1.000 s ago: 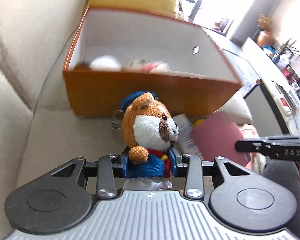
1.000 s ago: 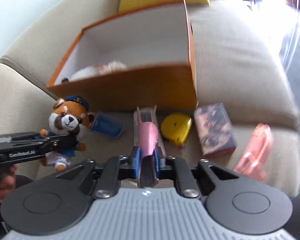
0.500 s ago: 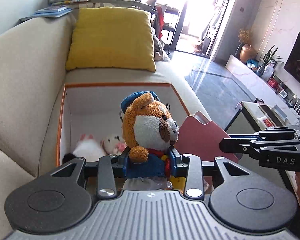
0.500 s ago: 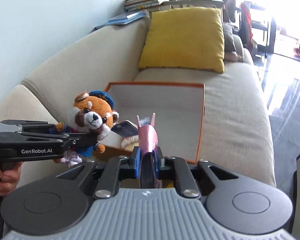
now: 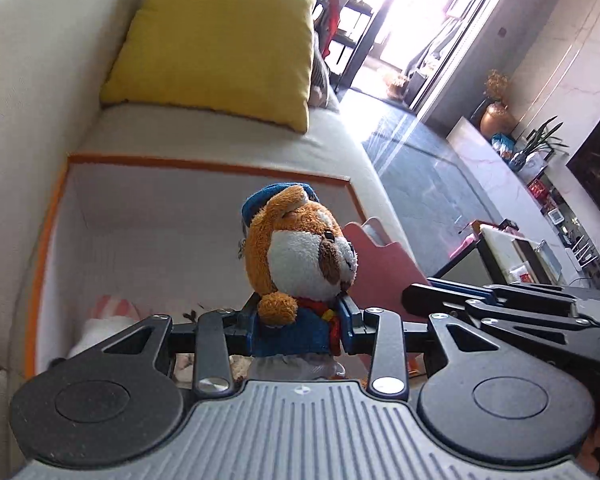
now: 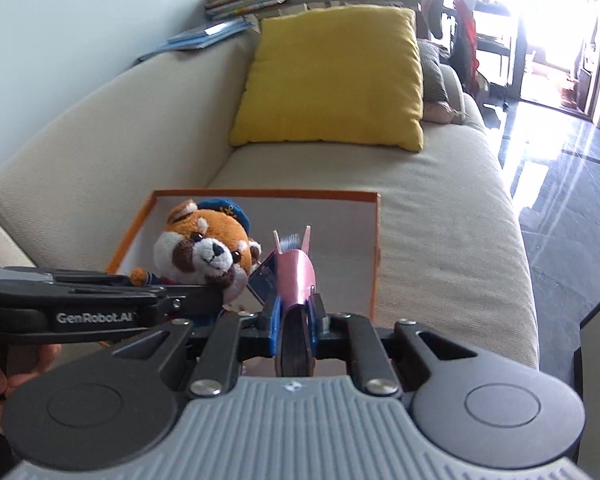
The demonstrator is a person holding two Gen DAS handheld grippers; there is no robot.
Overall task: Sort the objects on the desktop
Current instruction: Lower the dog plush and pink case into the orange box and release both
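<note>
The left gripper point(image 5: 300, 320), clamped on the plush dog point(image 5: 300, 256), and the right gripper point(image 6: 296, 320), pinching the pink tape dispenser point(image 6: 296, 276), both hang directly above the orange box point(image 6: 376, 248).

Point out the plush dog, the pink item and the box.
plush dog point(image 5: 300, 256), left wrist view, white cheek
pink item point(image 6: 296, 276), right wrist view, curved top
box point(image 6: 268, 193), right wrist view, orange far rim

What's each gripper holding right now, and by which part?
Left gripper: plush dog, clamped at its blue-jacketed body. Right gripper: pink tape dispenser, pinched across its narrow rear end.
</note>
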